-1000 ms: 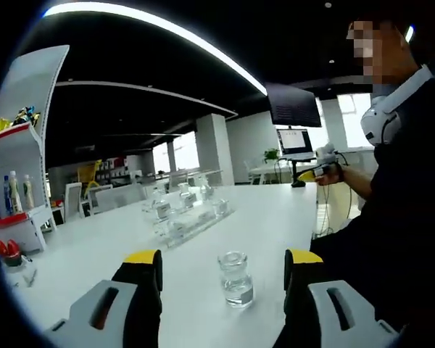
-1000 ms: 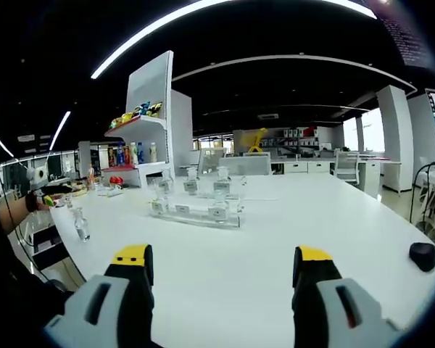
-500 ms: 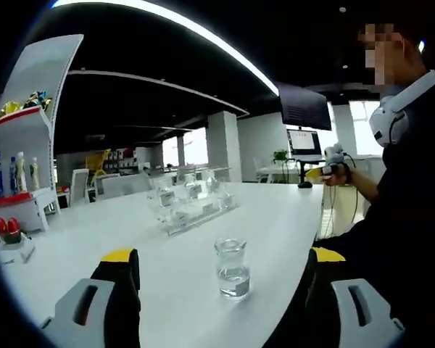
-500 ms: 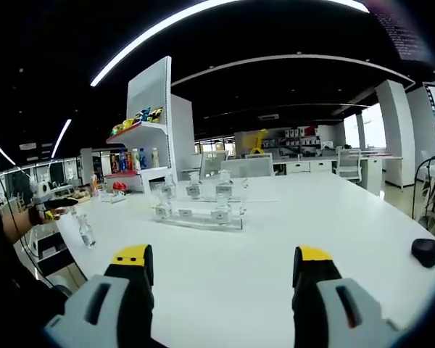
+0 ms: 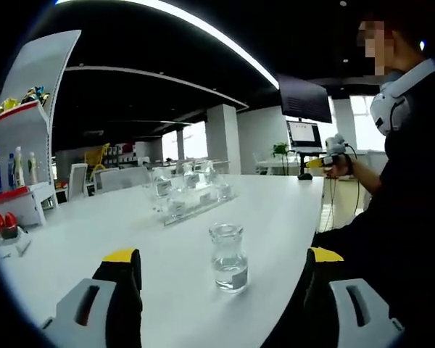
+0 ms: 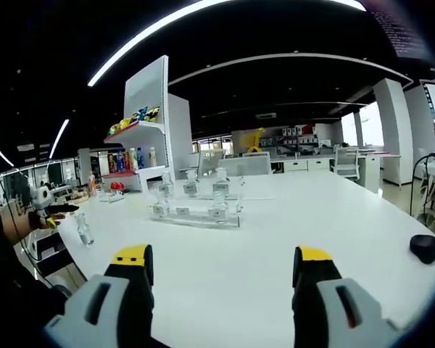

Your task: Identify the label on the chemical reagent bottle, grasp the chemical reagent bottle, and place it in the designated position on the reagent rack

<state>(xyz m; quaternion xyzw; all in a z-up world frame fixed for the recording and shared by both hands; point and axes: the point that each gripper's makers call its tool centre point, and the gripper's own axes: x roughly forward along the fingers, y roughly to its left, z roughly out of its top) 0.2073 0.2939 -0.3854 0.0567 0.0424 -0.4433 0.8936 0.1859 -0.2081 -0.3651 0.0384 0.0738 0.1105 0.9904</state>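
While both grippers' jaws gape wide and empty, left gripper (image 5: 216, 290) could topple the unsteadied reagent bottle (image 5: 228, 257)

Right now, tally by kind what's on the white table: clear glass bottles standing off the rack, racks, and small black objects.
Loose glass bottle: 1
Reagent rack: 1
Small black object: 1
Total: 3
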